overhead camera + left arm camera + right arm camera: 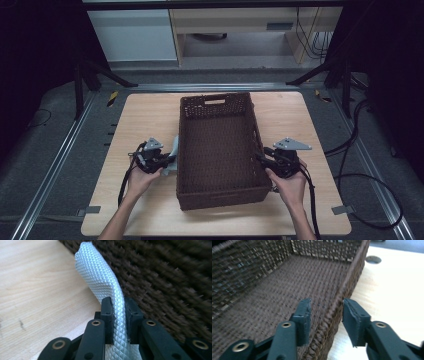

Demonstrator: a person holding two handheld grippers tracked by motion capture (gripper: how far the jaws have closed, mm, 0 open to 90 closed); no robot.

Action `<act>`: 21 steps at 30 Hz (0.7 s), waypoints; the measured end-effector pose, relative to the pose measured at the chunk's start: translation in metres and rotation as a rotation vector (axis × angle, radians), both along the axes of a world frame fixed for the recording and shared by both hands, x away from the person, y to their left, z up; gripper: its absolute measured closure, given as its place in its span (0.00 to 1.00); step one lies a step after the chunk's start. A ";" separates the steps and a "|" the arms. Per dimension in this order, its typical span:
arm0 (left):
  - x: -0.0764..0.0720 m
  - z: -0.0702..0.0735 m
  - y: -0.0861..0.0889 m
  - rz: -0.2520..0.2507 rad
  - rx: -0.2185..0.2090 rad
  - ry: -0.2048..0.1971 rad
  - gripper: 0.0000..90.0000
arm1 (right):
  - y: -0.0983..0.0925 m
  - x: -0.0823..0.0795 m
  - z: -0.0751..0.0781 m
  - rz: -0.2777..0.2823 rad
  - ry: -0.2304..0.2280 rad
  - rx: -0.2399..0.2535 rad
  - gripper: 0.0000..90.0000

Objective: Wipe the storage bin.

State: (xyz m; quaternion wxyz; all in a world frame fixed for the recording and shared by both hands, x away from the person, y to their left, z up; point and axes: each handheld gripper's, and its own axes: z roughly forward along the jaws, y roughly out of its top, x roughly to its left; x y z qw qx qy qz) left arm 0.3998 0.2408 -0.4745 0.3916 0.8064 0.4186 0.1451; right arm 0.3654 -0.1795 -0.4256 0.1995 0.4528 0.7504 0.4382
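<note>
Brown wicker makes up the basket (218,150), which is flanked by the 2 claws on the wooden table (145,120). A pale, diamond-textured strap (105,282) is pinched tightly between the jaws of the left claw (169,161); it rises ahead of them and curves over, just beside the basket's outer wall. The right claw (325,315) is held partly open astride the basket's right rim: 1 jaw is inside, 1 outside, and the pads are not pressed on the weave.
</note>
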 end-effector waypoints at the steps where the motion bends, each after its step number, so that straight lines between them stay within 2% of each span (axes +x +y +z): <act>1: -0.002 0.004 0.001 0.001 -0.013 -0.016 0.88 | -0.001 -0.001 0.002 0.004 -0.009 0.006 0.62; 3: -0.006 0.015 0.003 -0.009 -0.030 -0.051 0.88 | -0.003 -0.002 0.003 0.014 -0.014 0.008 0.60; 6: -0.013 0.035 0.004 -0.016 -0.057 -0.124 0.88 | -0.003 -0.004 0.000 0.026 0.006 -0.013 0.59; 7: -0.016 0.042 0.005 -0.022 -0.051 -0.146 0.88 | -0.003 -0.005 0.000 0.027 0.012 -0.016 0.58; 10: -0.023 0.050 0.006 -0.032 -0.053 -0.170 0.88 | -0.003 -0.006 0.001 0.034 0.012 -0.021 0.58; 13: -0.027 0.043 0.005 -0.040 -0.036 -0.147 0.88 | -0.002 -0.008 0.002 0.042 0.014 -0.015 0.58; 17: -0.028 0.023 0.000 -0.048 0.004 -0.083 0.88 | 0.001 -0.008 -0.001 0.051 0.024 -0.041 0.60; 21: -0.026 0.007 -0.003 -0.050 0.011 -0.025 0.88 | 0.001 -0.006 -0.005 0.046 0.037 -0.044 0.62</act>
